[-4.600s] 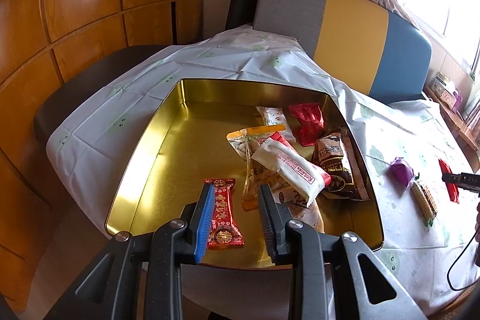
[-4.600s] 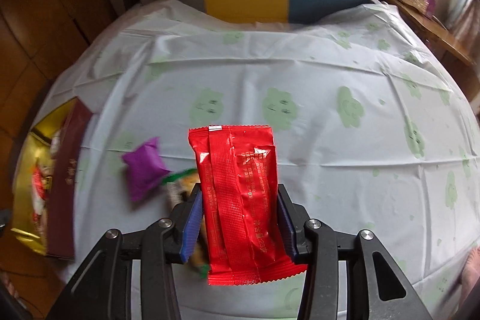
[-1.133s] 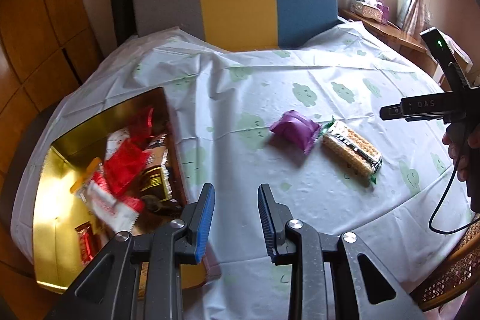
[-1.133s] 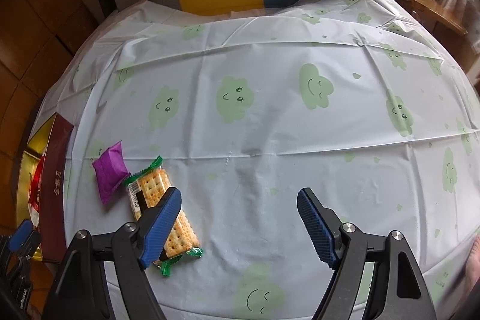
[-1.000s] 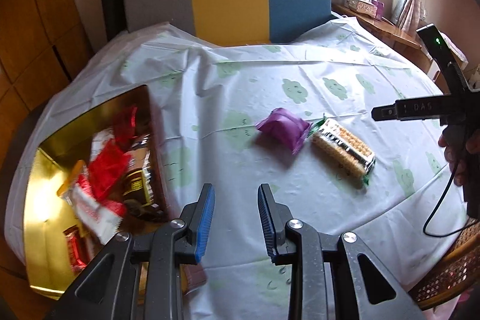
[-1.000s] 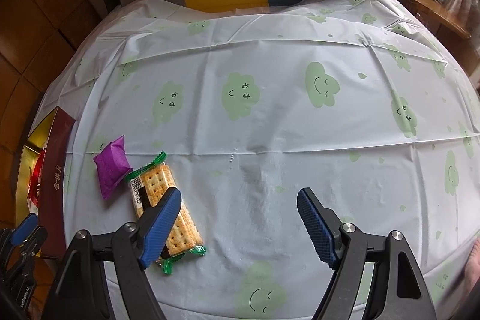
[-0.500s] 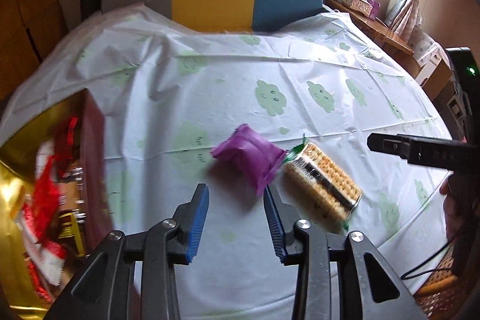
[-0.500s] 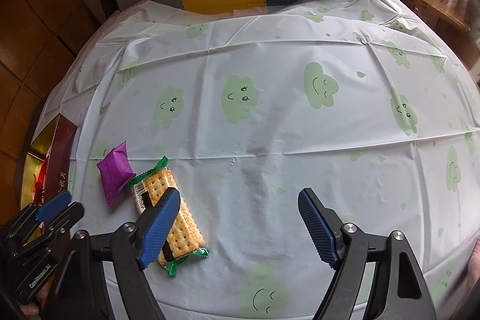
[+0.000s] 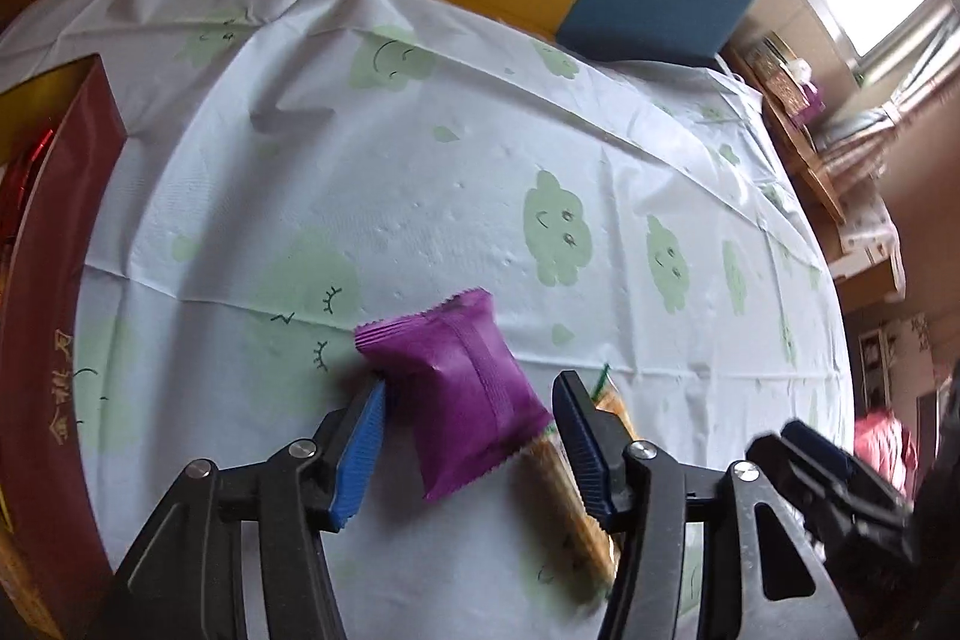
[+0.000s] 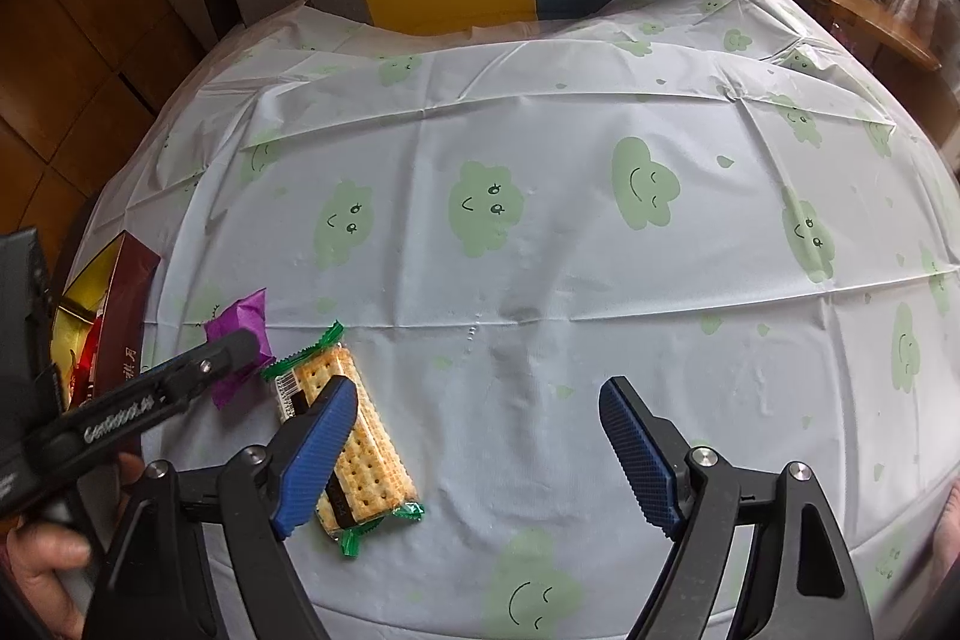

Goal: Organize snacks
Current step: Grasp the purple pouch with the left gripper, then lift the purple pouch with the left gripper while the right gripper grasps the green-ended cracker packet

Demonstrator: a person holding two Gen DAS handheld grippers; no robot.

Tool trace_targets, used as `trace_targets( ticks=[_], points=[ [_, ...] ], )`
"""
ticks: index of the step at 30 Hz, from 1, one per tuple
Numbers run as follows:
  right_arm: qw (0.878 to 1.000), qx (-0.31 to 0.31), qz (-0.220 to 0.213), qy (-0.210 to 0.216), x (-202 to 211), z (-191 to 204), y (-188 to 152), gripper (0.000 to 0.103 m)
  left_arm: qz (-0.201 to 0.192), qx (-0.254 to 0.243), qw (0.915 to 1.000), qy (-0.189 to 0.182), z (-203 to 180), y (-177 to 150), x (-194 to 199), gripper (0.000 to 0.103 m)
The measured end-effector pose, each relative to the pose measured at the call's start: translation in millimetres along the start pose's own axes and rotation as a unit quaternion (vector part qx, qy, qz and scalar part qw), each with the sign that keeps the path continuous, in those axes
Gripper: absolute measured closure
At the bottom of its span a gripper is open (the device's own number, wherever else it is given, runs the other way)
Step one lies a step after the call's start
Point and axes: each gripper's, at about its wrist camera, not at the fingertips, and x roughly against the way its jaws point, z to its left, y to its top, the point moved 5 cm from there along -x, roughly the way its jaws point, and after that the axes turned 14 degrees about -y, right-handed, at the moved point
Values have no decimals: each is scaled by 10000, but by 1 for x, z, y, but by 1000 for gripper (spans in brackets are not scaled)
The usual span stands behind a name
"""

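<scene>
Left wrist view: your left claw (image 9: 468,451) has just been spreading its jaws and now straddles the purple pack (image 9: 459,394), which lies flat on the tabletop (image 9: 420,160). The pads look just clear of the wrapper, so nothing is pinched yet. The pack's long axis runs diagonally, far-left corner to near-right, roughly along the claw's reach, so the pads face its long sides. The cracker pack (image 9: 570,484) lies just right of it, under the right finger. The box (image 9: 54,316) is well off to the left.

Right wrist view: your right claw (image 10: 480,451) hangs spread wide and empty. The cracker pack (image 10: 348,430) sits by its left finger, long axis running near-right to far-left. The purple pack (image 10: 240,334) is farther left, under the left claw (image 10: 234,349), so that's clearly the left one's pick.
</scene>
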Motion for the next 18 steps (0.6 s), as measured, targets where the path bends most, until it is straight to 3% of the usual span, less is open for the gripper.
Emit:
trace_targets(
  ticks=[5, 7, 9, 18],
  points=[
    [9999, 71, 4, -72, -3, 1, 0, 20, -67, -257, 9994, 204, -3, 5, -6, 48],
    [9998, 169, 10, -70, -4, 4, -1, 20, -93, -511, 9977, 446, -3, 2, -6, 63],
    [9995, 302, 29, -48, -5, 10, -4, 20, -83, -822, 9958, 397, -4, -3, -2, 64],
    [9903, 1365, 205, 147, -17, 55, -30, 20, -334, -1289, 9885, 717, 10, -31, 44, 64]
  ],
)
